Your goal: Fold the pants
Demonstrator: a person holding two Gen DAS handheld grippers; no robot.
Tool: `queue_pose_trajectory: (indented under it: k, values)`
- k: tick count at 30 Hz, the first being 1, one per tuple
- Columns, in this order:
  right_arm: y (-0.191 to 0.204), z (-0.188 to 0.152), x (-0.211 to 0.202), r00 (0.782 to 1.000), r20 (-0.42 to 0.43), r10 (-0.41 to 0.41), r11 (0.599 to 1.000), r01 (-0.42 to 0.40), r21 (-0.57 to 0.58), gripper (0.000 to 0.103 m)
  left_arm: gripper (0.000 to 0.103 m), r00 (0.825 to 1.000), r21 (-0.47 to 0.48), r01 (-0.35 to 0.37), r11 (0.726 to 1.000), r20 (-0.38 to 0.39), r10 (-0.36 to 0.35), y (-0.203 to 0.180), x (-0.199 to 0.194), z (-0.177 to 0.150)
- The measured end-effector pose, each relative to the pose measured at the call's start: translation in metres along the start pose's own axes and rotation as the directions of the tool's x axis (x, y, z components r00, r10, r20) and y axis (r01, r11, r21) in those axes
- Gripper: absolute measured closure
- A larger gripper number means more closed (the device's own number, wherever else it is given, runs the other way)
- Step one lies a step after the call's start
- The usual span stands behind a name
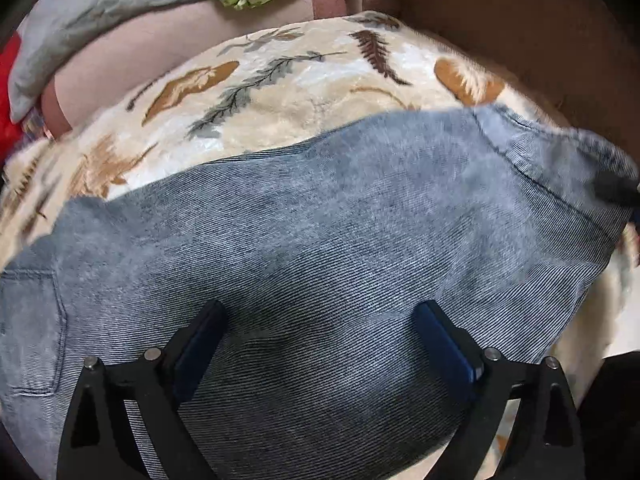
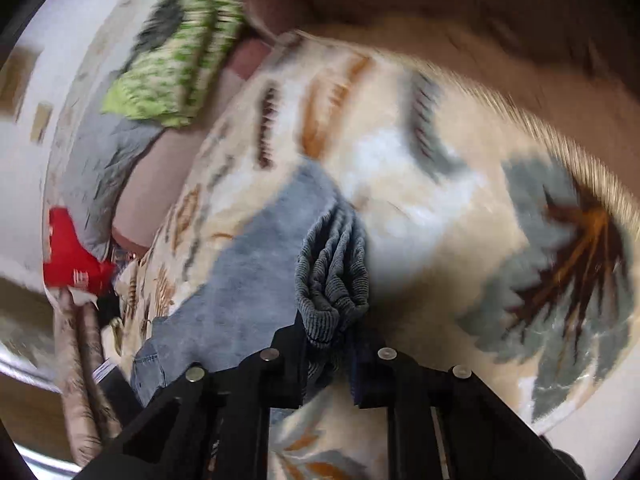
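Pinching bunched pants [image 2: 334, 276] in right gripper [image 2: 330, 364], left gripper [image 1: 320, 344] spread above denim

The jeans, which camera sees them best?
The left wrist view: the jeans lie sharp and spread wide over the feather blanket. The right wrist view is blurred and shows only a bunched bit pinched in the right gripper.

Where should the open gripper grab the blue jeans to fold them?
Probably at the near edge of the jeans, sliding in low from the near side. The left gripper hangs open over flat cloth with nothing to pinch; the right gripper already clamps a bunched end.
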State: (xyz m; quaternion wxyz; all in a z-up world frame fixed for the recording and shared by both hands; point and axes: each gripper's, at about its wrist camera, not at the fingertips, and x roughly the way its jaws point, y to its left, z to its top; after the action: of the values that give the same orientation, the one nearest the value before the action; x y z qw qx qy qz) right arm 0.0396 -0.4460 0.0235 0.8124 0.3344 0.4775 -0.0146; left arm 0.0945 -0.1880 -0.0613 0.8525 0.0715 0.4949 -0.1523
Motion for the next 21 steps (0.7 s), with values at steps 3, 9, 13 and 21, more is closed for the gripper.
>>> queue_pose_trajectory:
  k: [3,9,13,21]
  values:
    - [0.064,-0.002,-0.019,0.998,0.065,-0.01,0.984,0.021,-0.178,0.087,0.01,0.995,-0.095,0.052,0.994,0.086,-0.044,0.03,-0.031,-0.007]
    - [0.199,-0.07,-0.014,0.993,0.088,0.08,0.857,-0.023,-0.515,0.087,0.01,0.97,-0.365,0.032,0.93,0.234,0.059,0.144,-0.103,-0.063]
    - [0.229,-0.138,0.042,0.992,-0.037,0.119,0.801,-0.118,-0.587,0.082,0.01,0.96,-0.54,-0.03,0.841,0.218,0.174,0.216,-0.132,-0.114]
    - [0.196,-0.177,0.097,0.938,-0.279,0.207,0.817,-0.323,-0.477,0.037,0.01,0.962,-0.583,-0.046,0.811,0.192,0.192,0.239,-0.139,-0.129]
